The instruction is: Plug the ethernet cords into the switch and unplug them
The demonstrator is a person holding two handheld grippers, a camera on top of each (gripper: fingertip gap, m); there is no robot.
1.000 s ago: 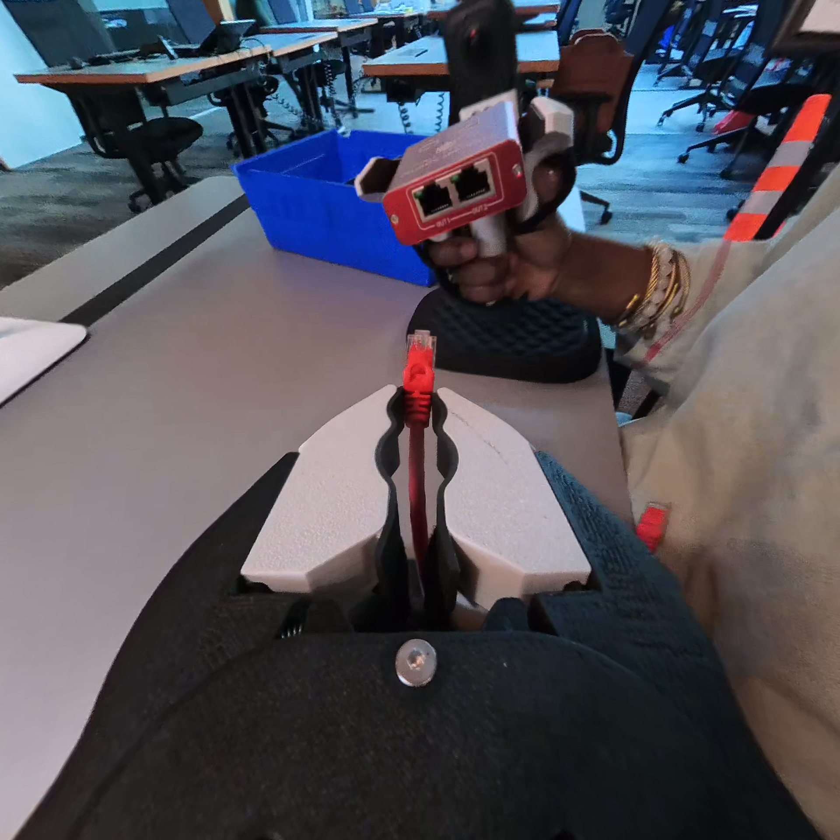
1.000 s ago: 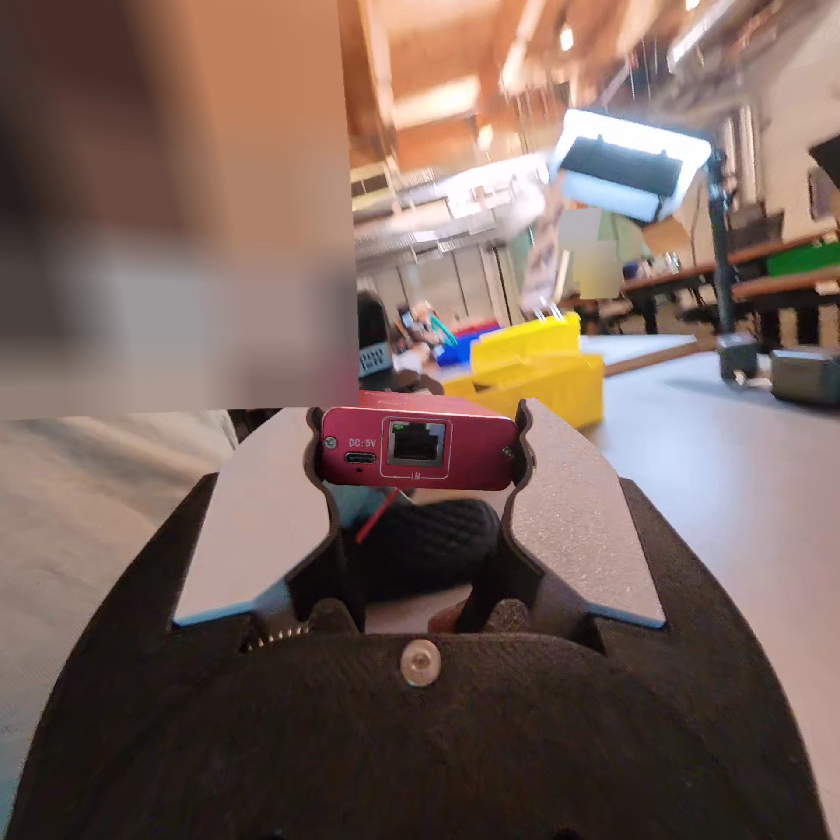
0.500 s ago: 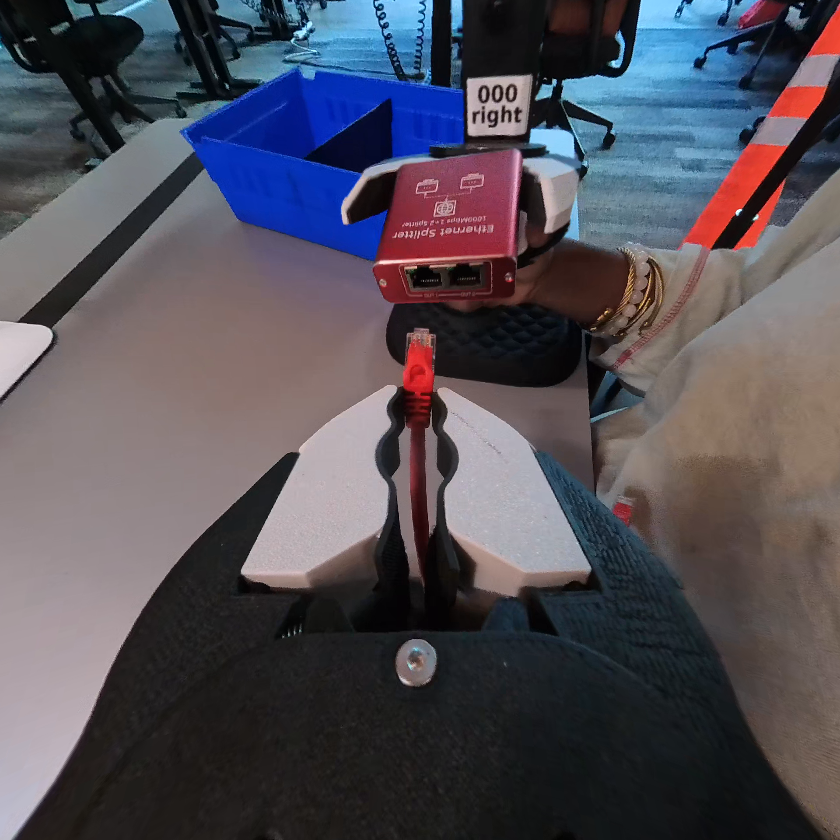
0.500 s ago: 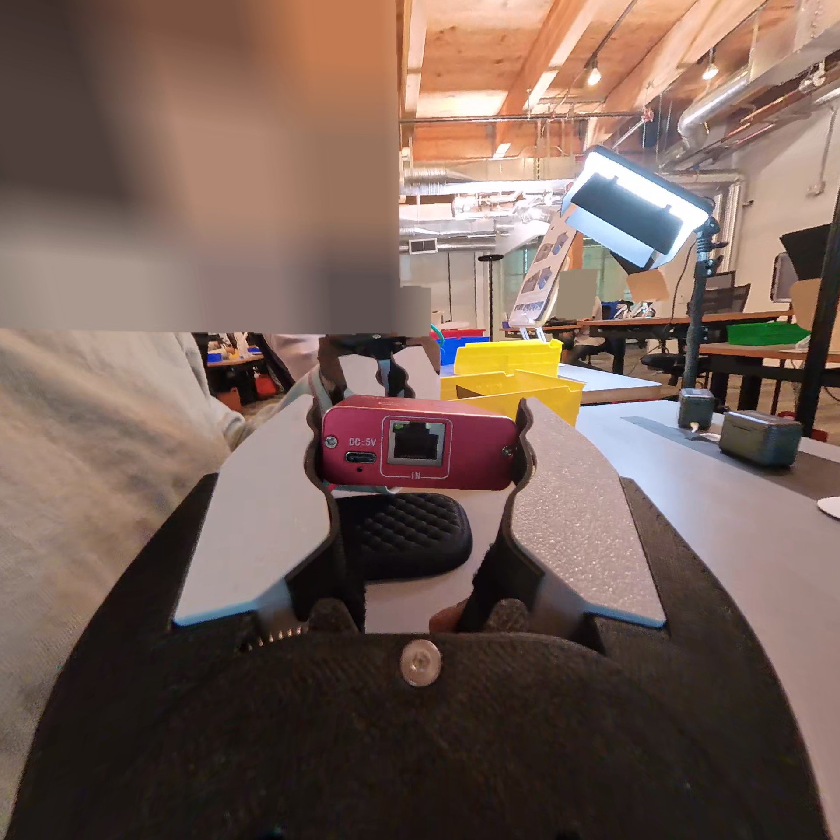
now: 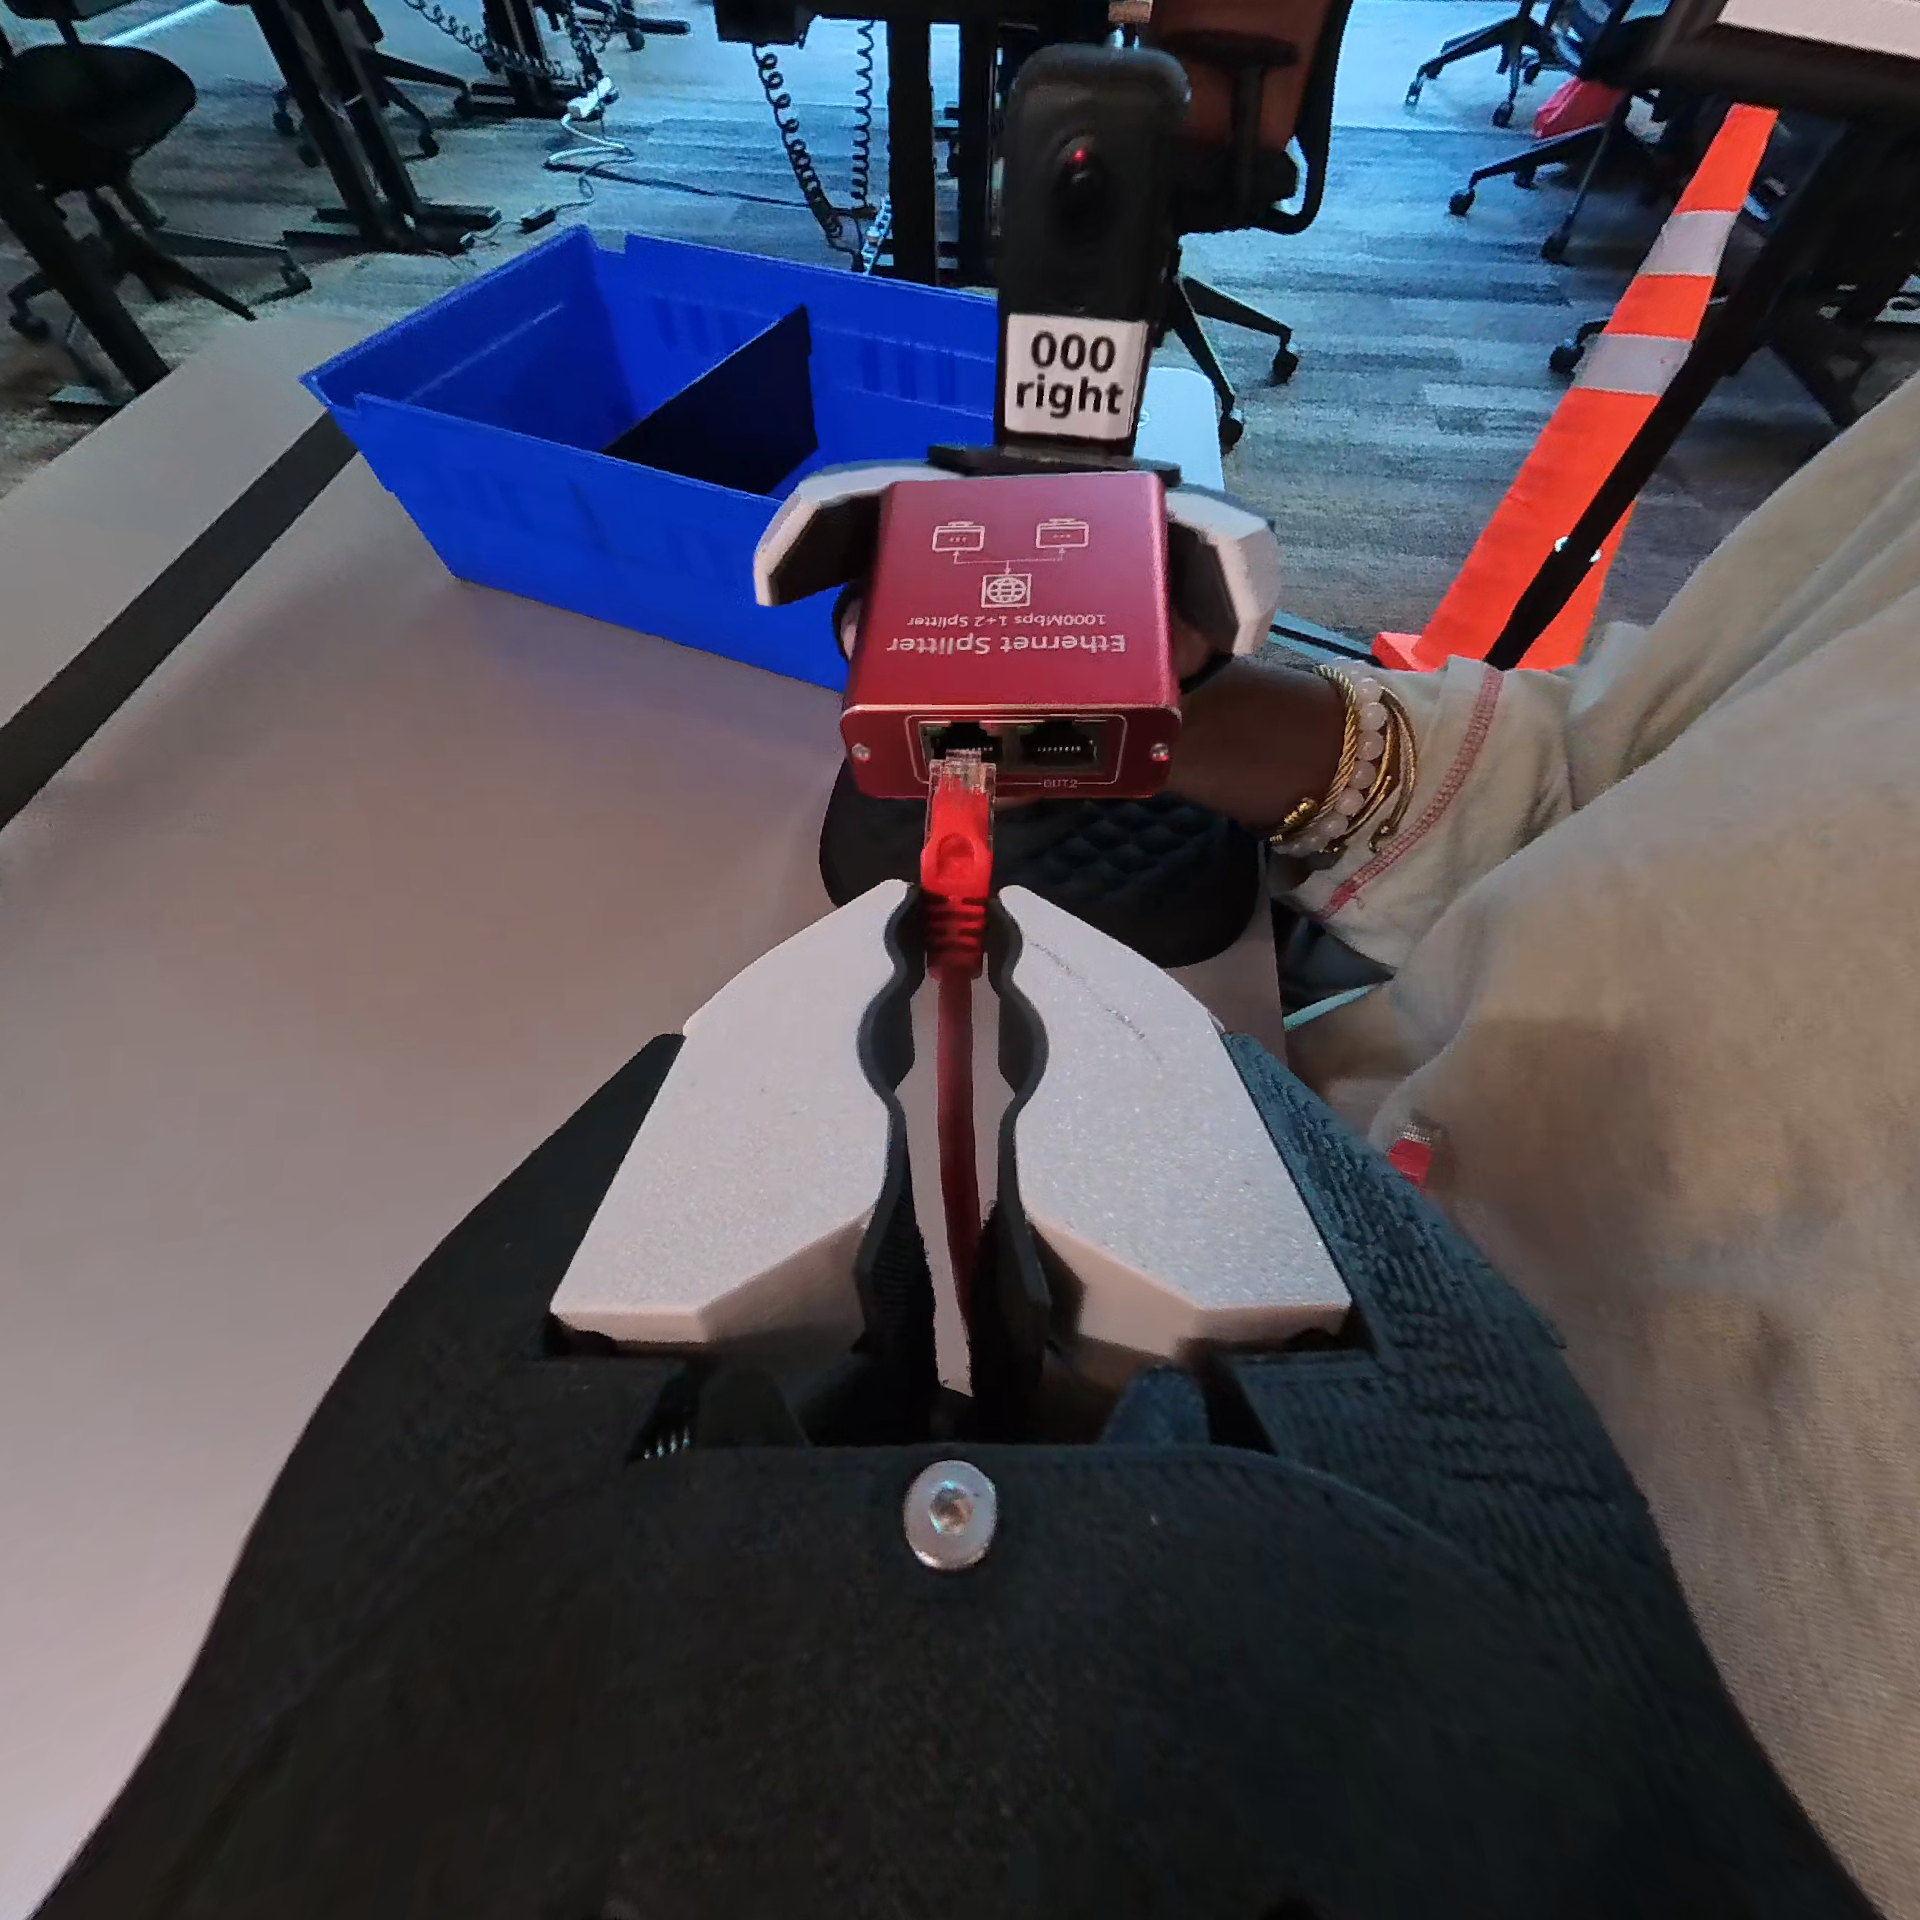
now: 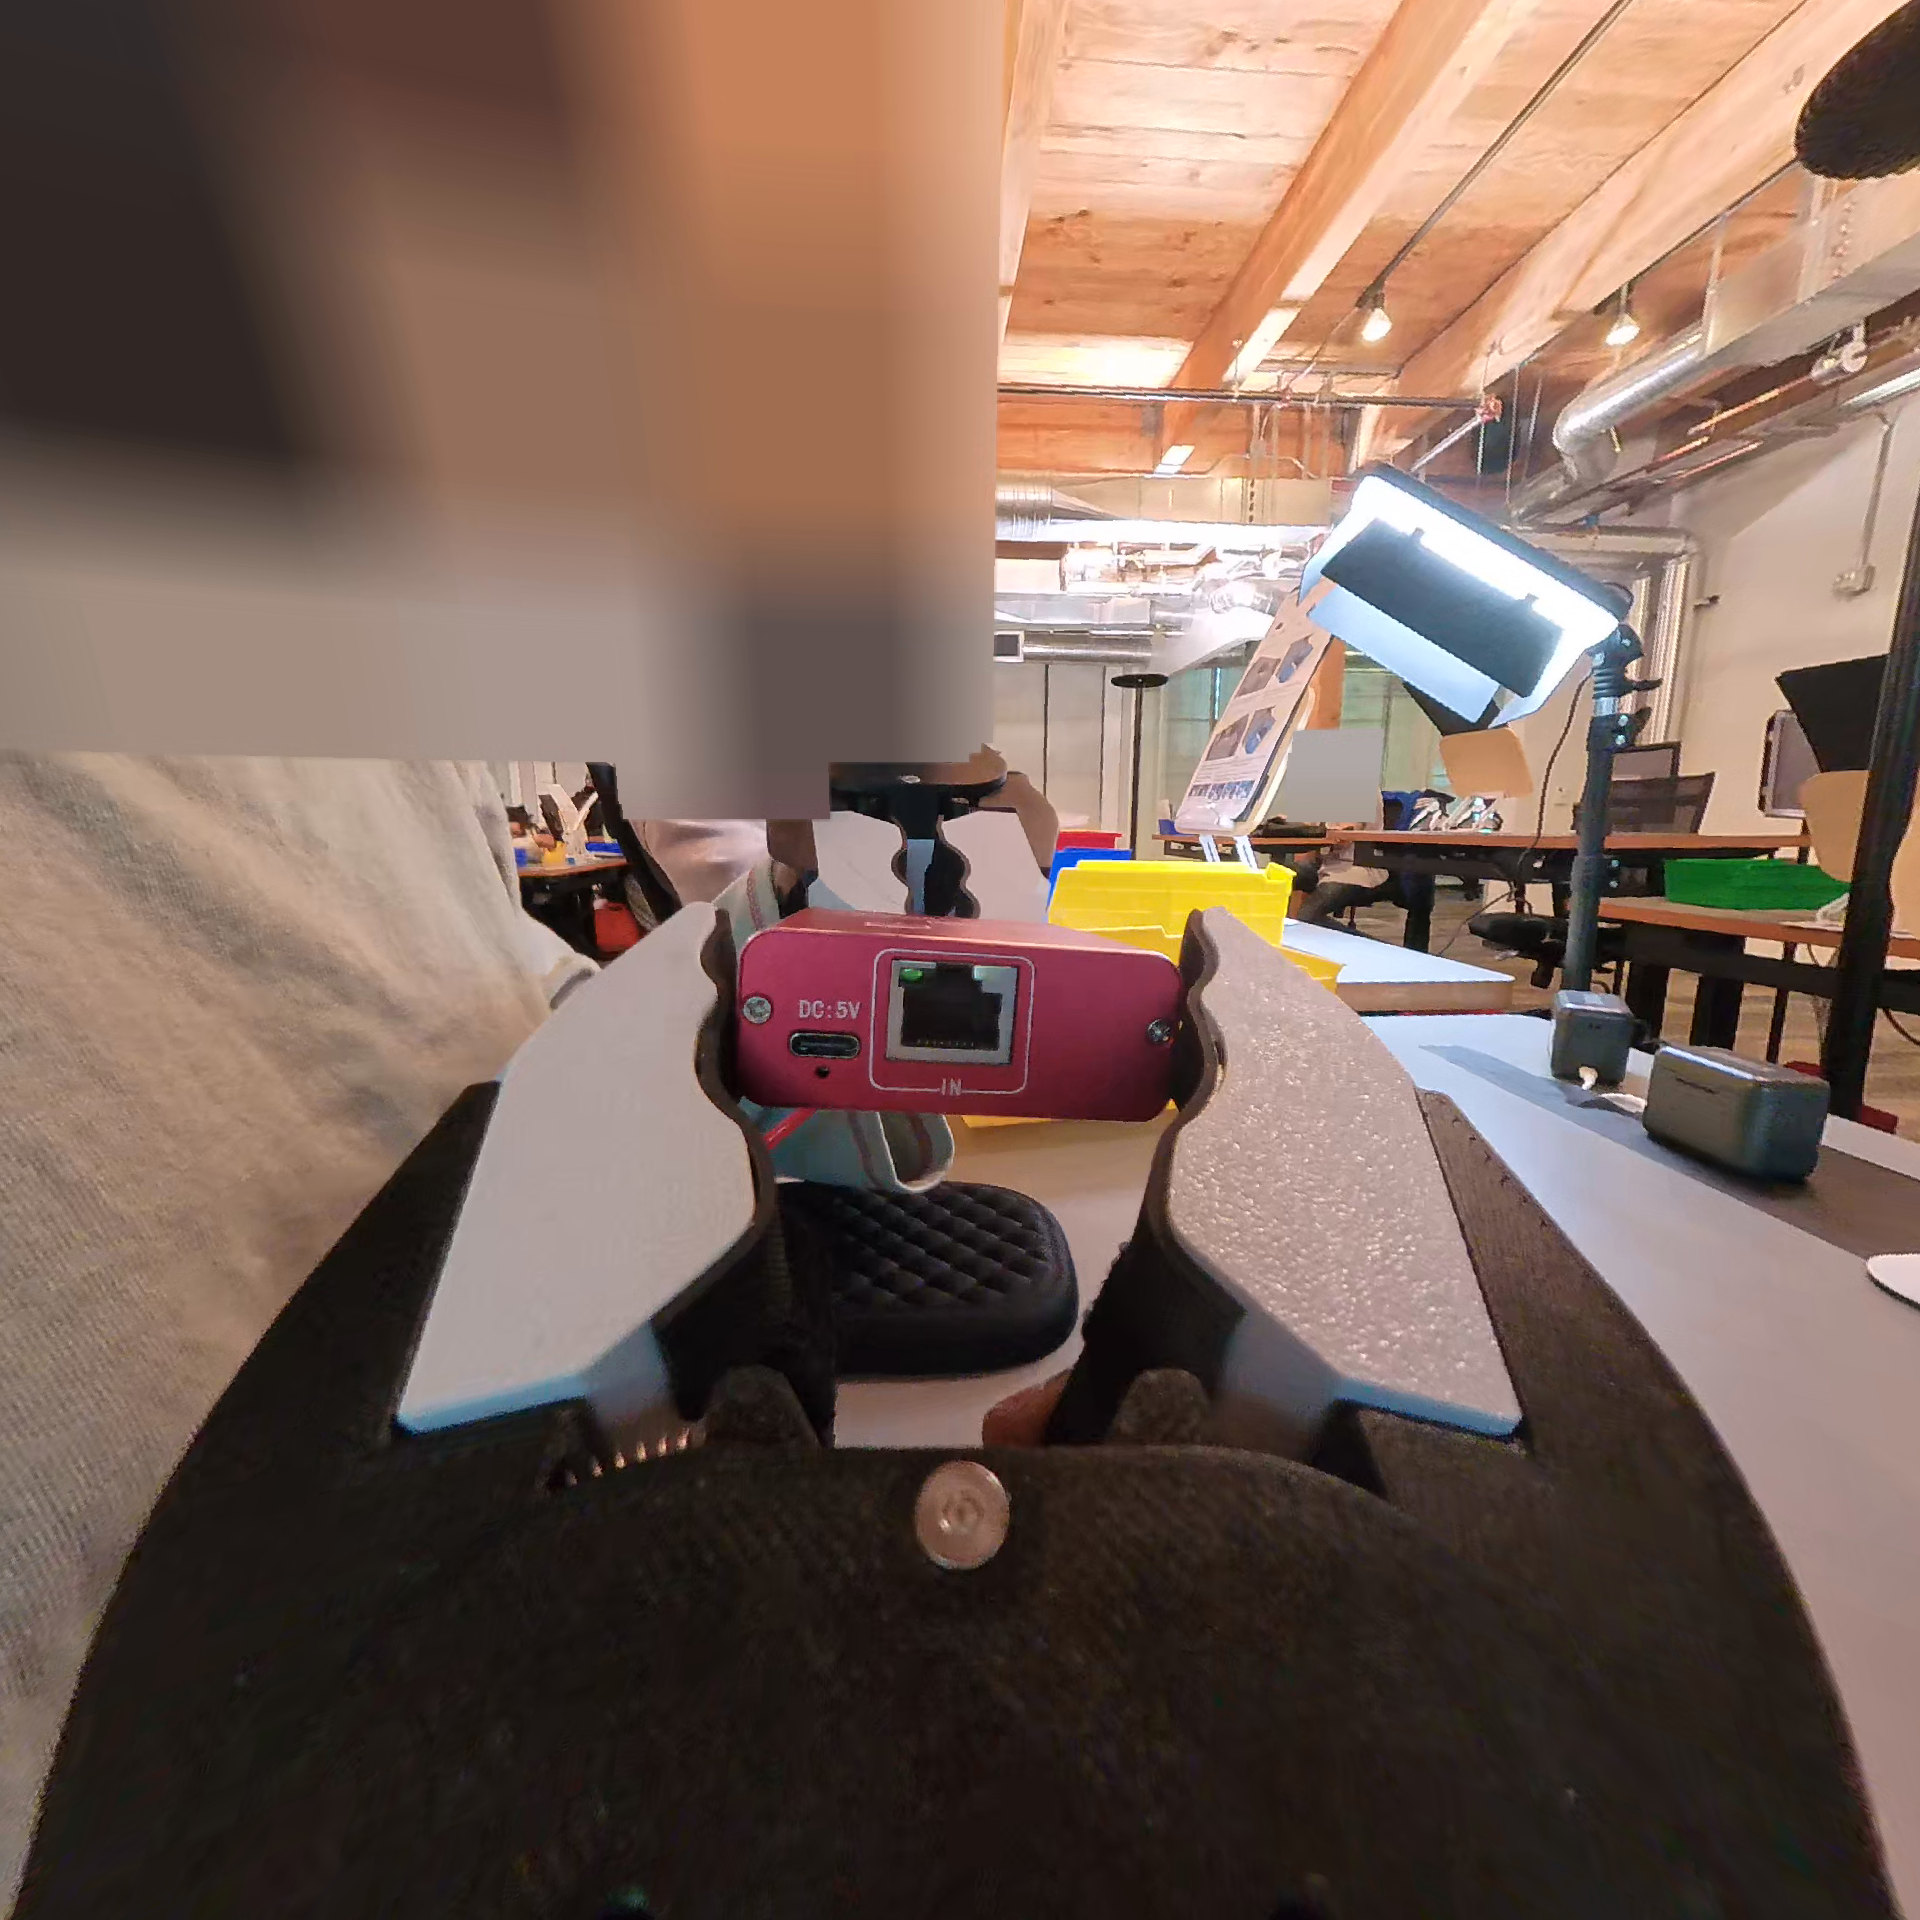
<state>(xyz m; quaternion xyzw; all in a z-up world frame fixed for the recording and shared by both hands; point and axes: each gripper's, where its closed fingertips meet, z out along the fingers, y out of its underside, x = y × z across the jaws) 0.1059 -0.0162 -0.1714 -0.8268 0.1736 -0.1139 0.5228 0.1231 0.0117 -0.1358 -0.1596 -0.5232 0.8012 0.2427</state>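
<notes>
- A blue bin (image 5: 665, 457) is sitting on the grey table (image 5: 364, 883), off to the left of the red switch (image 5: 1013, 634) and a little behind it.
- The left gripper (image 5: 954, 914) is pinching a red ethernet cord (image 5: 956, 1049) just behind its plug, the two white fingers (image 5: 769, 1122) pressing close on either side.
- The clear plug (image 5: 962, 781) is pointing at the left port on the switch's near face and is touching that port's opening; whether it is seated inside, I cannot tell.
- The switch is hanging above the table, over a black quilted pad (image 5: 1091, 873).
- The right gripper (image 6: 956, 997) is clamping the switch (image 6: 956, 1013) by its two sides, its fingers spread only as wide as the red body, with a single port facing its own camera.
- To the right of the switch, a hand with bracelets (image 5: 1351, 758) and a cream sleeve (image 5: 1621, 883) are showing.
- Farther right of the switch, an orange-and-white cone (image 5: 1621, 416) is standing on the floor.
</notes>
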